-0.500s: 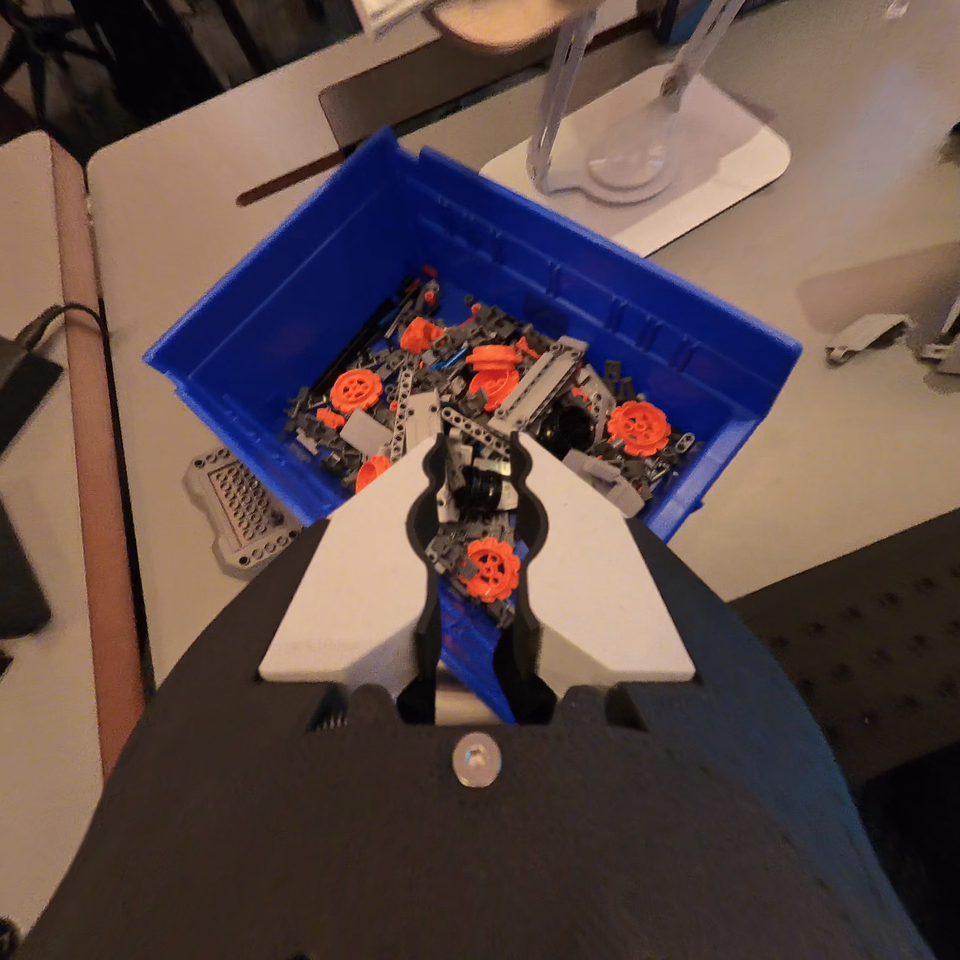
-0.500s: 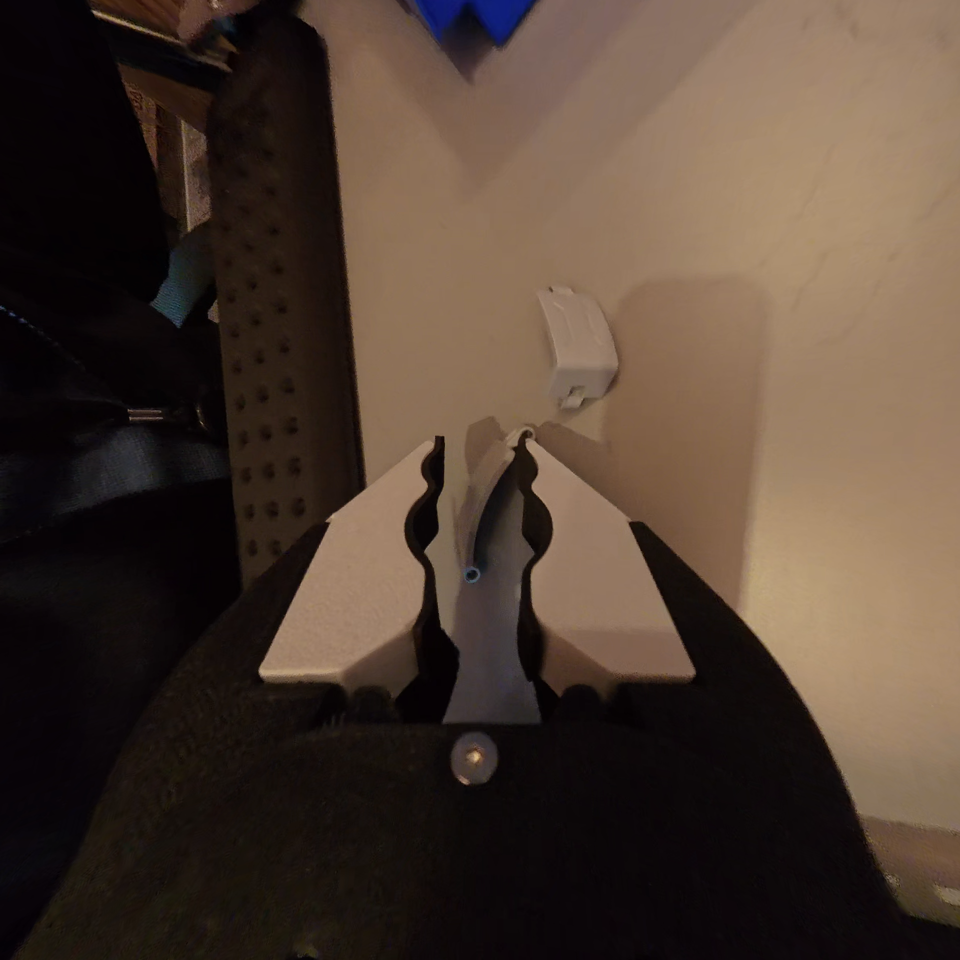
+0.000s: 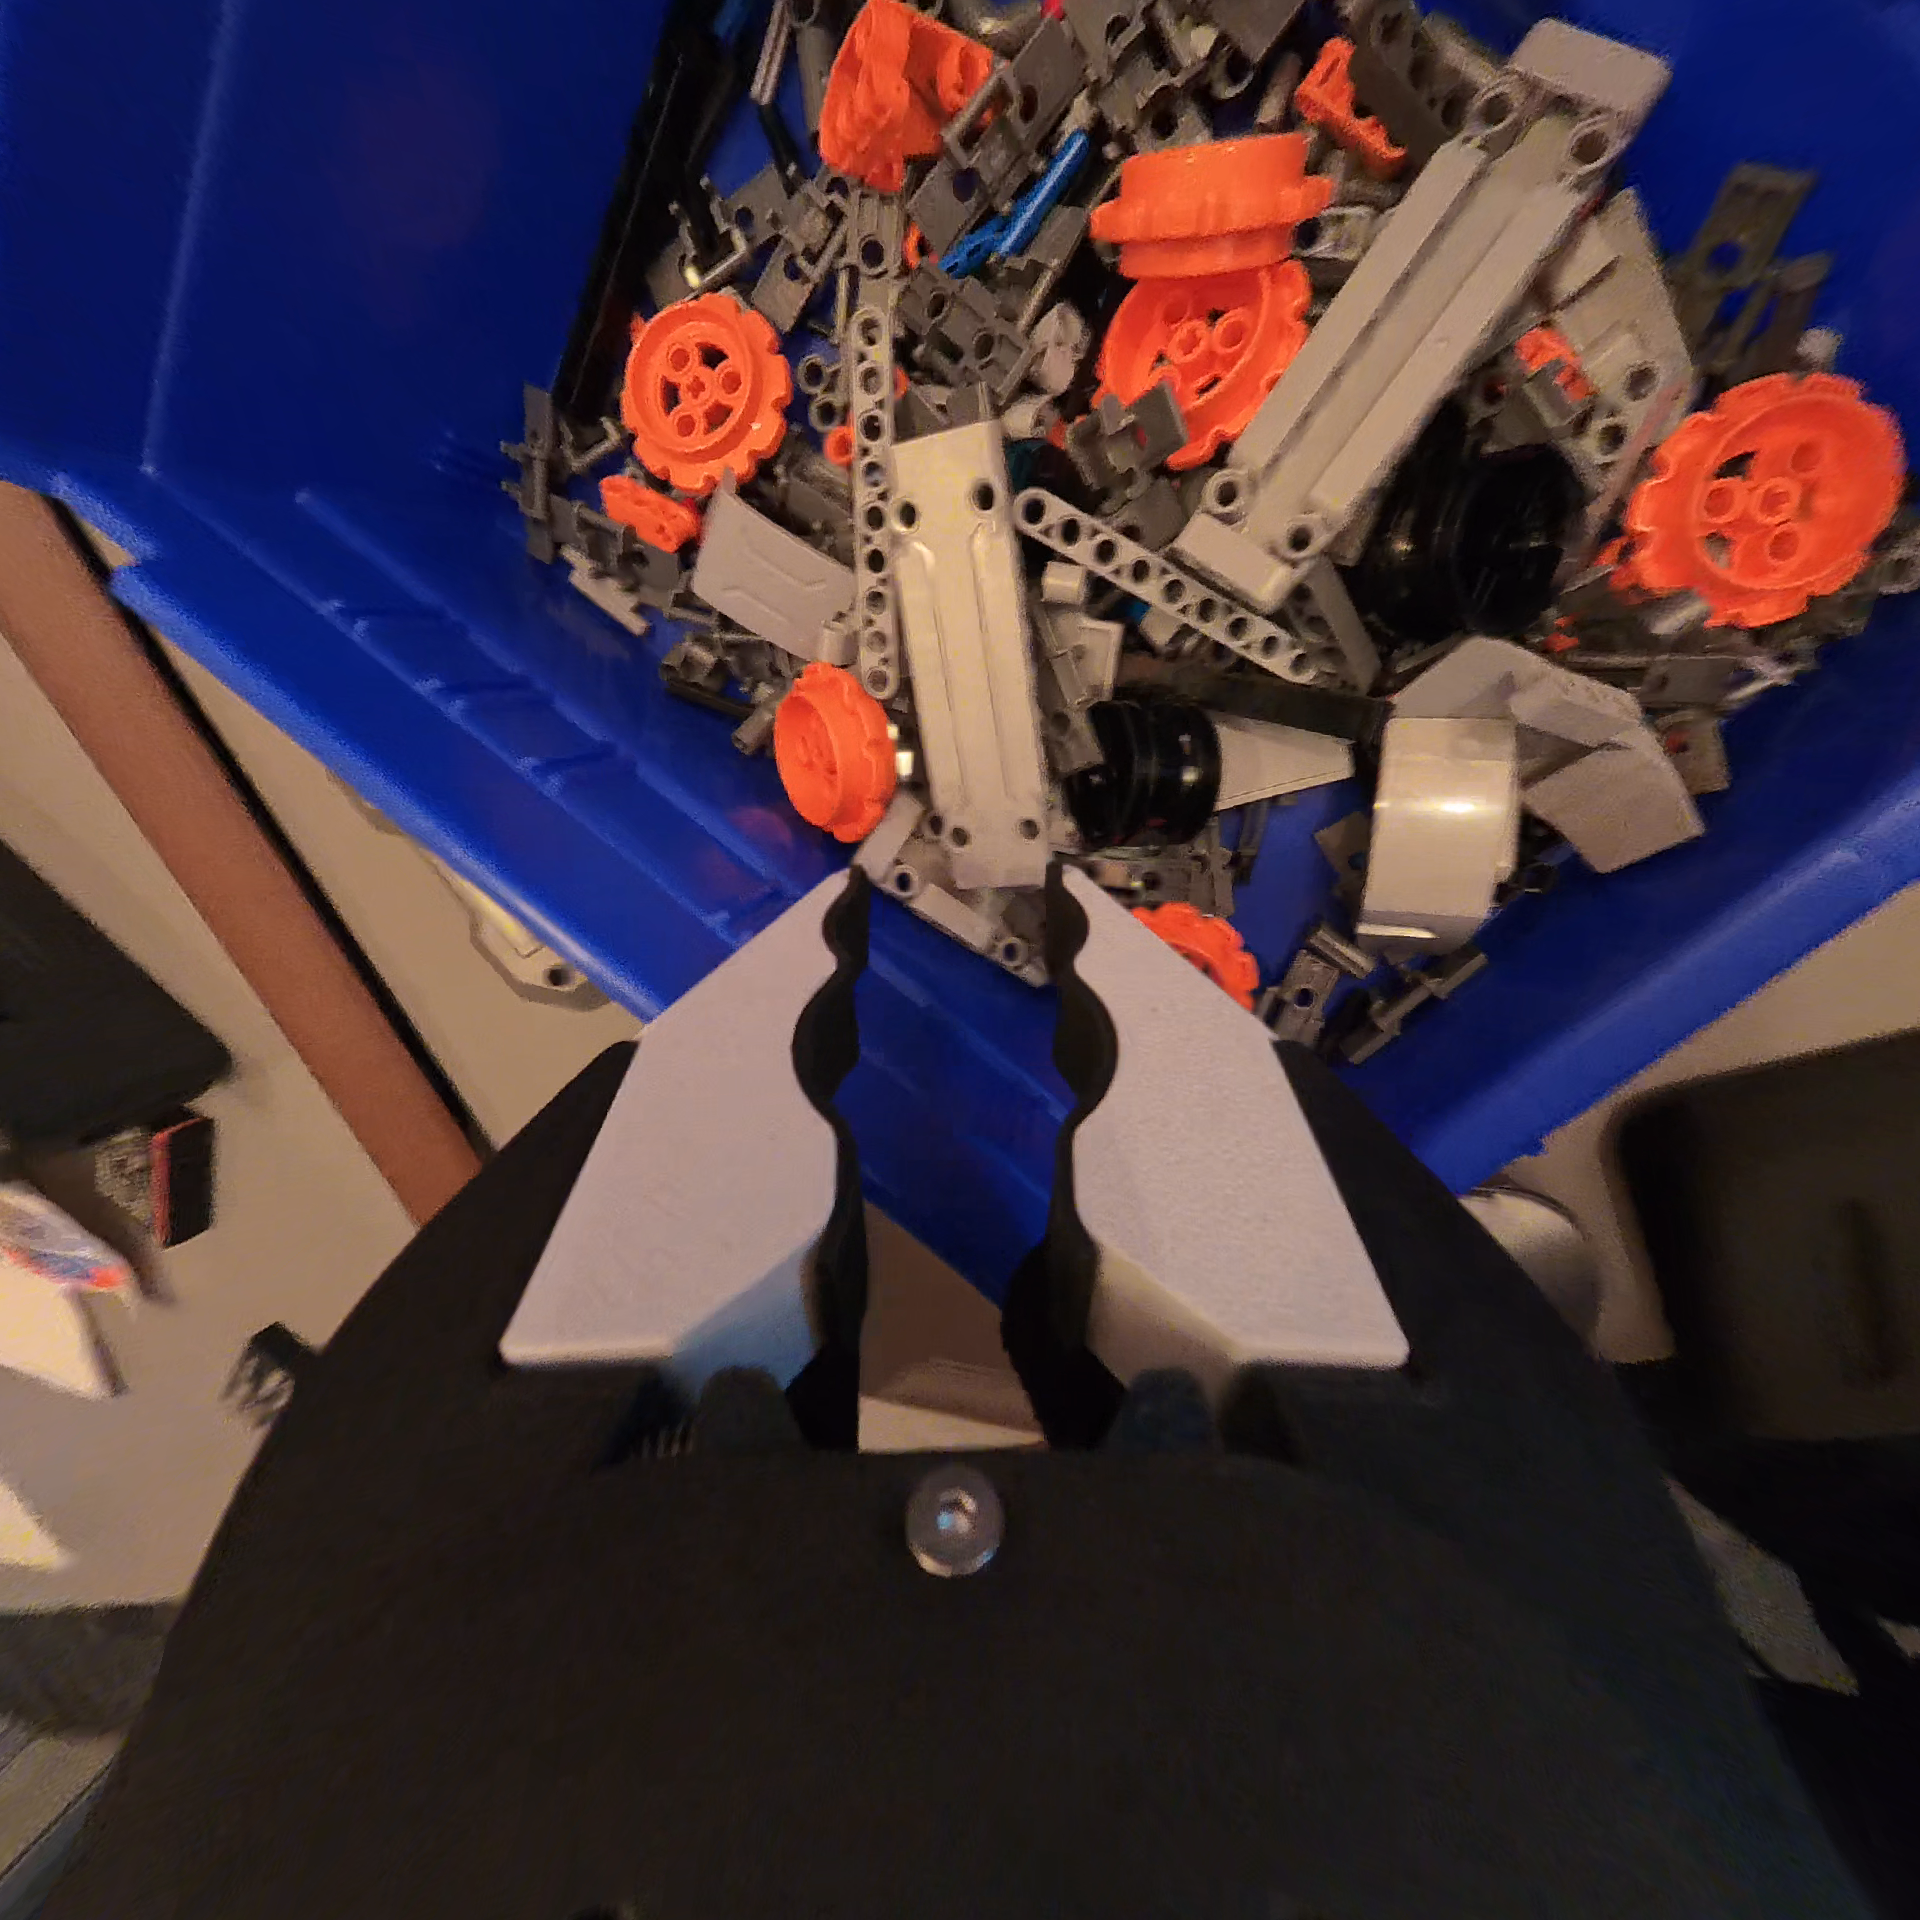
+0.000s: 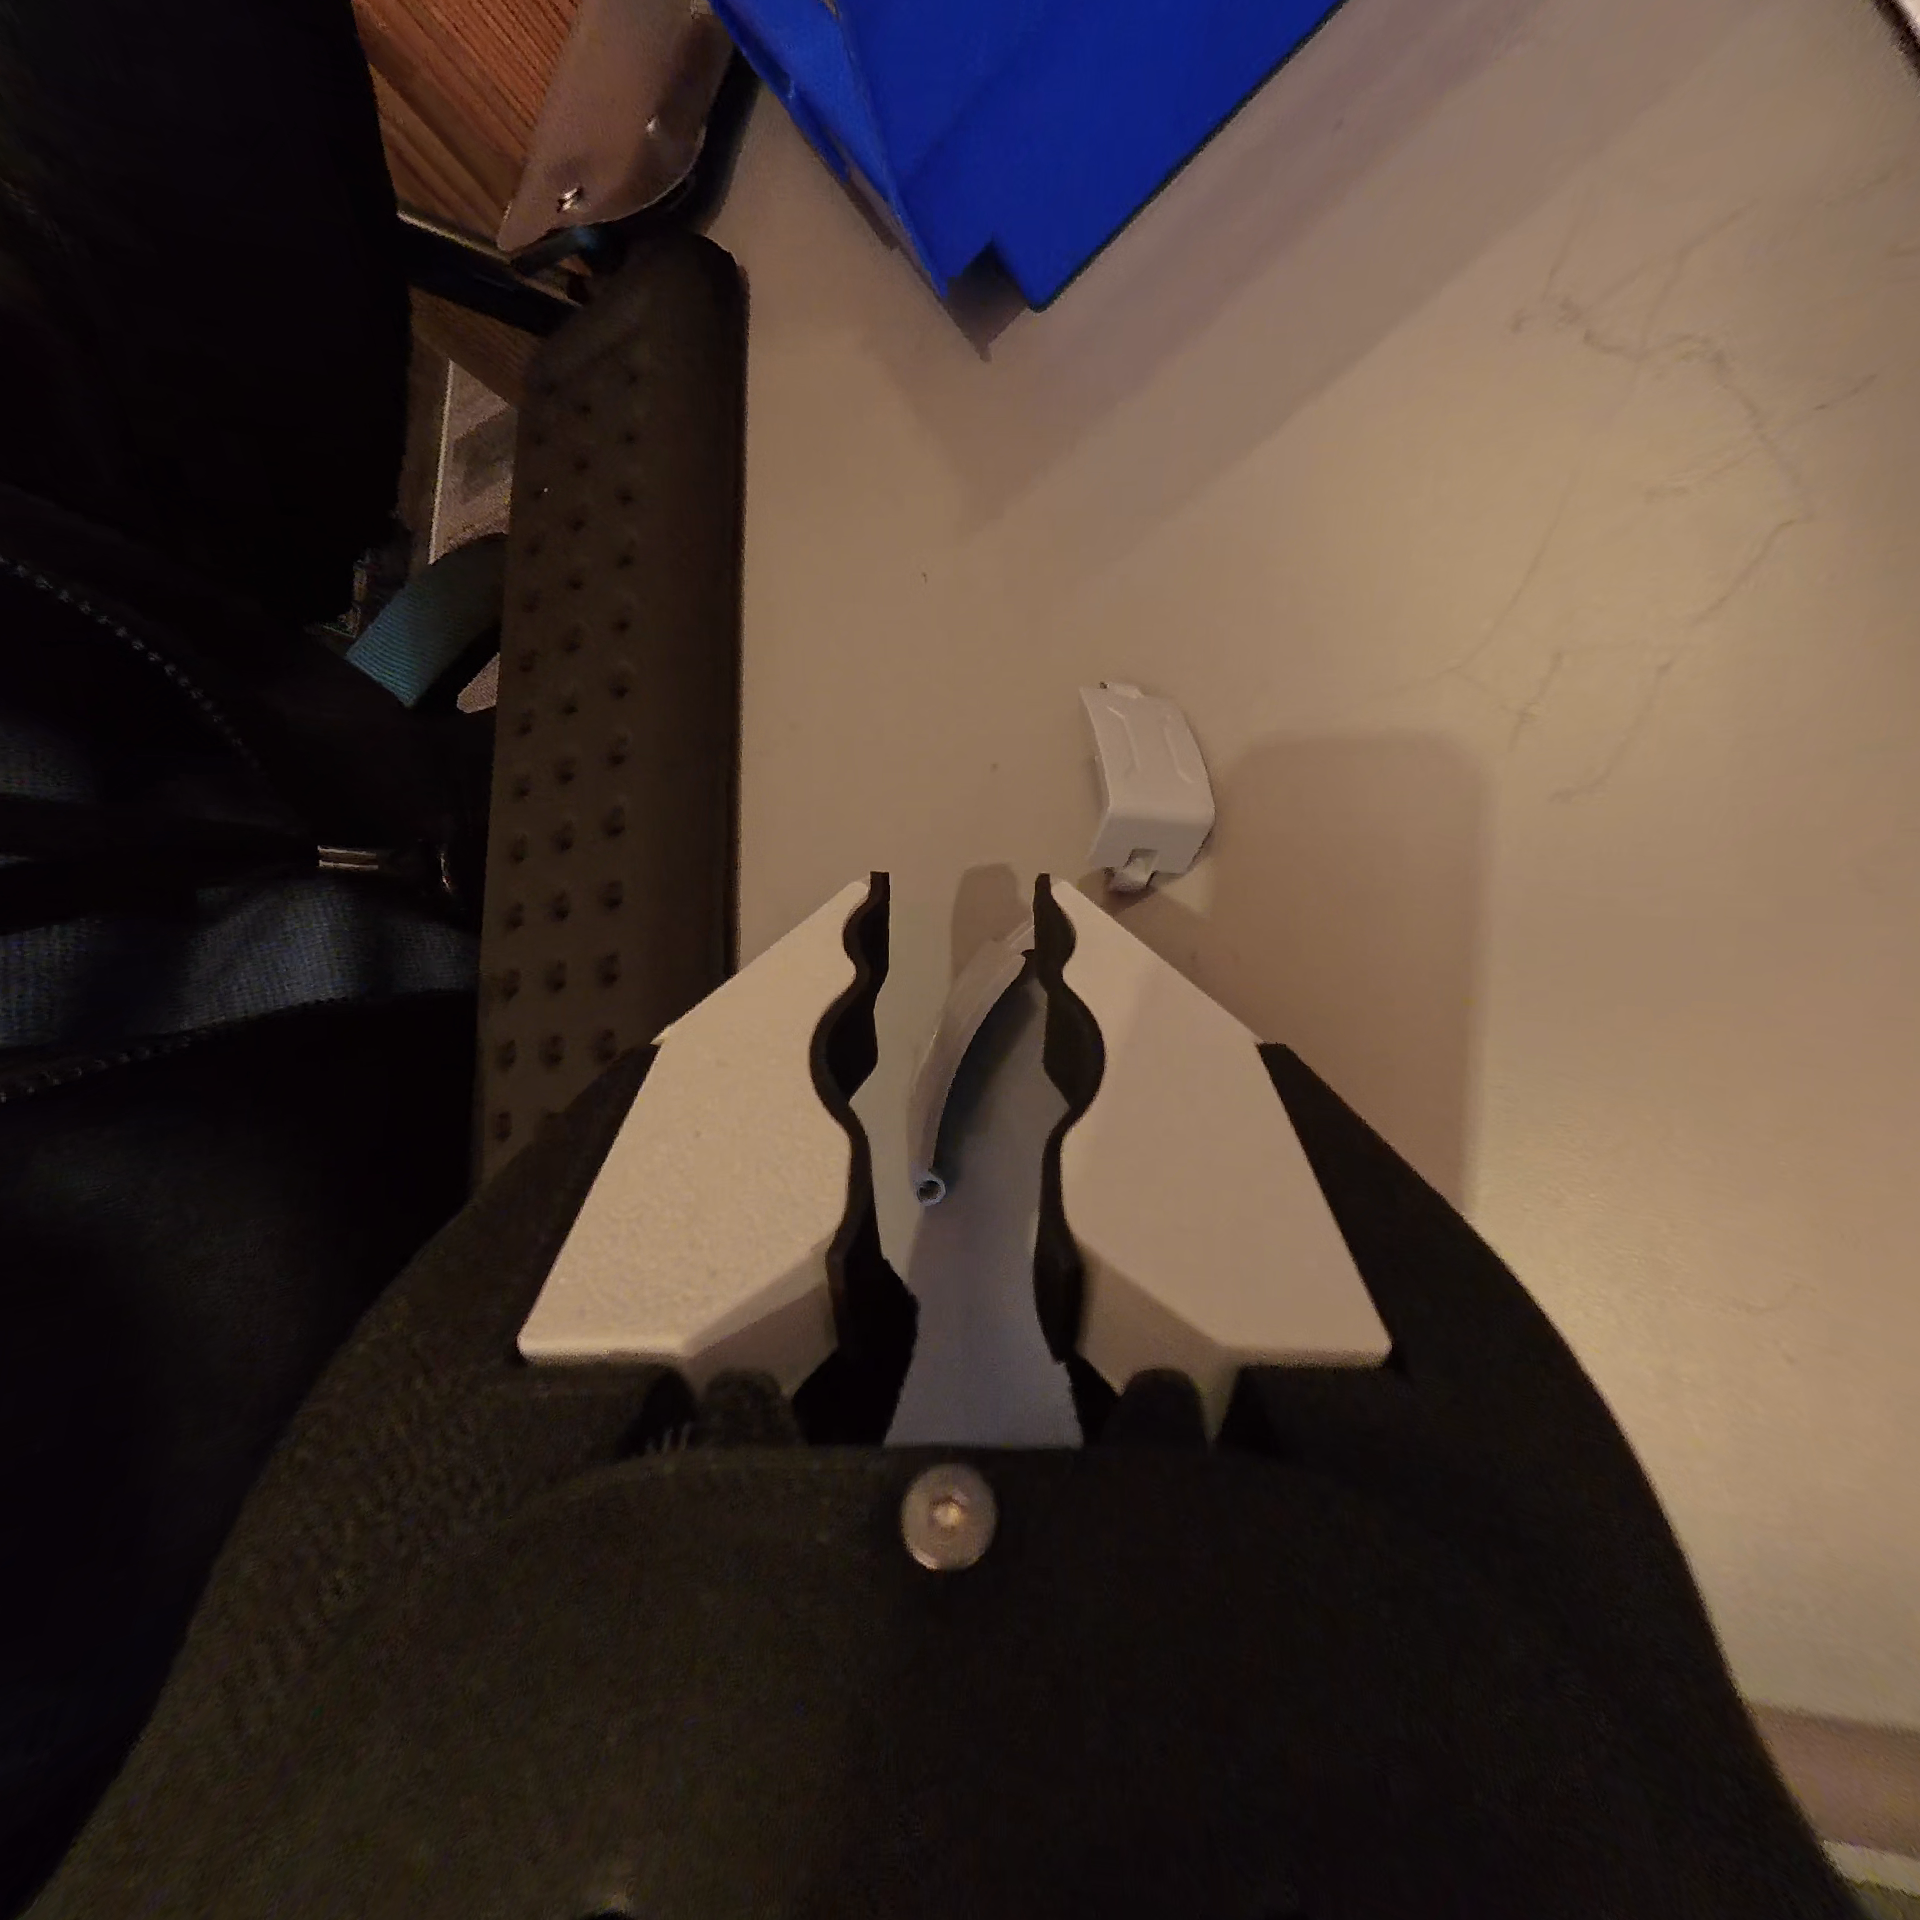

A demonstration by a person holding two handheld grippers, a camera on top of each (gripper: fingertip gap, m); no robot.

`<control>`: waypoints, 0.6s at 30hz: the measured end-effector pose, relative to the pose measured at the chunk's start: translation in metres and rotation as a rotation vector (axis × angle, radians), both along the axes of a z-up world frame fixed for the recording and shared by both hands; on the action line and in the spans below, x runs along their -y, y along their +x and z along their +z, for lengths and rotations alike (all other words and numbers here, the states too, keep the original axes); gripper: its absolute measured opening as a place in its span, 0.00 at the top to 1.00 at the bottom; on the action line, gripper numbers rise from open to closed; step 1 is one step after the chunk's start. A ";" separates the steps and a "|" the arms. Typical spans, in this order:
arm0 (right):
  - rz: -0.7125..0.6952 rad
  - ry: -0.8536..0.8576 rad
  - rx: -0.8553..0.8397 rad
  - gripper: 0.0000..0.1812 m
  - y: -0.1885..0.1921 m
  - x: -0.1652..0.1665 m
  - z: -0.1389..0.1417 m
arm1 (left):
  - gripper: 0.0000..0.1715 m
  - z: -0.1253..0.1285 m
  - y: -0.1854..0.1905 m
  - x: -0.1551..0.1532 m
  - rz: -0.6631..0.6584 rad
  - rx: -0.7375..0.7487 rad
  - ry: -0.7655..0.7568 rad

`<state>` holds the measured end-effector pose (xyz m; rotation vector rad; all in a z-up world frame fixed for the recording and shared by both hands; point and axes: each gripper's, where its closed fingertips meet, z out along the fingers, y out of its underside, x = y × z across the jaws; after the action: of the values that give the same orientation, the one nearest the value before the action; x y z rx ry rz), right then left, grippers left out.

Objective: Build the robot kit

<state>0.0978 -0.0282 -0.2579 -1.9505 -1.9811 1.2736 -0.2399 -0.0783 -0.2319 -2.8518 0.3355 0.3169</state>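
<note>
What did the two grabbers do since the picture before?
The left hand-held gripper moved down close to the blue bin and opened wider. The right hand-held gripper opened, loosening its pinch on the curved grey piece. The small white piece stayed put.

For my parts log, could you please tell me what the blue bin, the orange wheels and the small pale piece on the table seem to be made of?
Blue bin: moulded plastic, glossy, with ribbed walls. Orange wheels: hard plastic, matte, with crisp moulded teeth and holes. Small pale piece: probably smooth grey-white plastic, with moulded grooves; lighting leaves the finish uncertain.
</note>
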 end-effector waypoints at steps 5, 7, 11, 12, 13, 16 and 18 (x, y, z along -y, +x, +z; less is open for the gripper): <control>0.009 -0.002 -0.002 0.86 0.002 0.001 -0.001 | 0.72 -0.008 0.003 -0.012 -0.074 -0.018 -0.094; 0.006 -0.005 -0.007 0.86 0.002 0.001 -0.001 | 0.75 -0.014 0.009 -0.017 -0.100 -0.014 -0.127; 0.004 -0.006 -0.007 0.86 0.002 0.000 -0.002 | 0.77 -0.015 0.014 -0.032 -0.128 -0.014 -0.126; 0.005 -0.006 -0.006 0.86 0.002 0.000 -0.002 | 0.83 -0.017 0.013 -0.035 -0.143 -0.024 -0.139; 0.005 -0.004 -0.005 0.86 0.002 0.000 -0.002 | 0.85 -0.021 0.008 -0.035 -0.141 -0.050 -0.167; 0.002 -0.004 -0.004 0.86 0.003 -0.001 -0.003 | 0.95 -0.028 0.003 -0.049 -0.158 -0.050 -0.152; -0.003 -0.006 -0.002 0.86 0.003 -0.002 -0.004 | 0.96 -0.032 -0.005 -0.058 -0.135 -0.037 -0.147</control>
<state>0.1006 -0.0261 -0.2618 -1.9529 -1.9755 1.2821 -0.2449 -0.0203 -0.2638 -2.9494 0.5777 0.3320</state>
